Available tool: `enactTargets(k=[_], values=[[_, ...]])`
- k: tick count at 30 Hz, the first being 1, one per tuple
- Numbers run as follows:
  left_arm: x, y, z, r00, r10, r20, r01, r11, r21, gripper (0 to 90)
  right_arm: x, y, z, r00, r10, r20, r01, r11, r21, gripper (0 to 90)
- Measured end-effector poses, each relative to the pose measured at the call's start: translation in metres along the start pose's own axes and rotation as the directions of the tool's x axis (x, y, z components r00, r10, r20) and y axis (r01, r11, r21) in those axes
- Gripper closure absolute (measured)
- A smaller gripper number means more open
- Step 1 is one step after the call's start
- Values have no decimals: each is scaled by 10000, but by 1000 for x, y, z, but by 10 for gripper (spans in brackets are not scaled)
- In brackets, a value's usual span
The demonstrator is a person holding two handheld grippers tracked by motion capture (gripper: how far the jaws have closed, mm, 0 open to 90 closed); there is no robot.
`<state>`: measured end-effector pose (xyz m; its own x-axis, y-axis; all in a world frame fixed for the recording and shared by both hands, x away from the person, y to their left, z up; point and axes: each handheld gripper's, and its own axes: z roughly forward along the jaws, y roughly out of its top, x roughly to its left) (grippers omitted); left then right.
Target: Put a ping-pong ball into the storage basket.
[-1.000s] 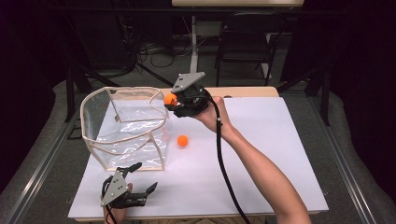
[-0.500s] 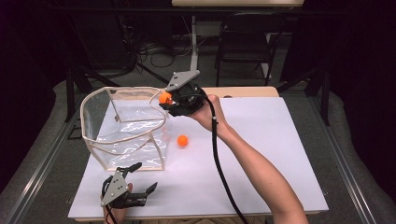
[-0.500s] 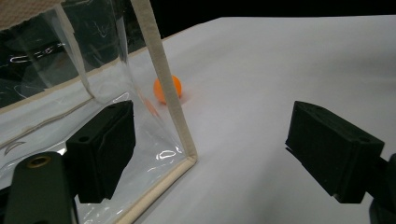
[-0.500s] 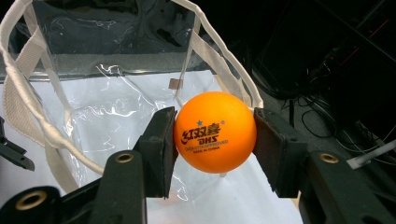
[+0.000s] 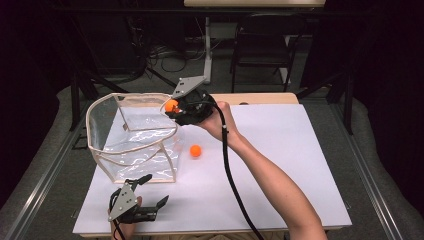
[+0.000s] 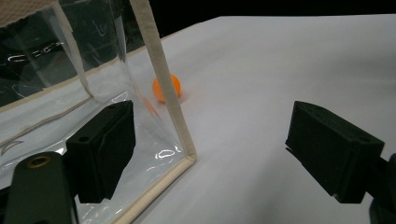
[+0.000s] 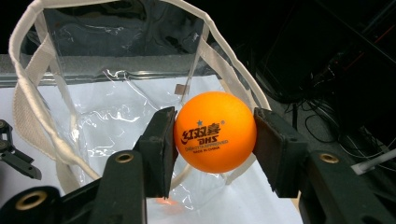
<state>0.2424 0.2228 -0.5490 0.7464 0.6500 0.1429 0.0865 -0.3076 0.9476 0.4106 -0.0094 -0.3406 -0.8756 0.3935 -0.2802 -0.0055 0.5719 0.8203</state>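
An orange ping-pong ball (image 7: 215,132) with red print sits squeezed between the two black pads of my right gripper (image 5: 172,106), which hovers at the right rim of a clear plastic bag (image 5: 132,135) with a cream fabric trim. The ball (image 5: 171,105) hangs just over that rim. A second orange ball (image 5: 195,150) lies on the white table right of the bag; the same ball (image 6: 166,88) shows behind the bag's corner seam. My left gripper (image 5: 149,190) rests open near the table's front edge, in front of the bag, with nothing between its fingers.
The white tabletop (image 5: 280,150) stretches to the right of the bag. The right forearm (image 5: 270,185) and a black cable (image 5: 231,170) cross it diagonally. A dark chair (image 5: 262,47) and floor cables stand beyond the far edge.
The right gripper with its ball has shifted slightly left toward the bag's rim. The left gripper and the loose ball have stayed put.
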Motion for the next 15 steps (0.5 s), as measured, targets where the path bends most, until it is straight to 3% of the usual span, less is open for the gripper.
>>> enactTargets(k=[15], values=[[0, 0, 0, 10000, 32, -20, -32, 10000, -2, 157, 8, 8, 5, 9997, -178, -188, 178, 9998, -4, 508]])
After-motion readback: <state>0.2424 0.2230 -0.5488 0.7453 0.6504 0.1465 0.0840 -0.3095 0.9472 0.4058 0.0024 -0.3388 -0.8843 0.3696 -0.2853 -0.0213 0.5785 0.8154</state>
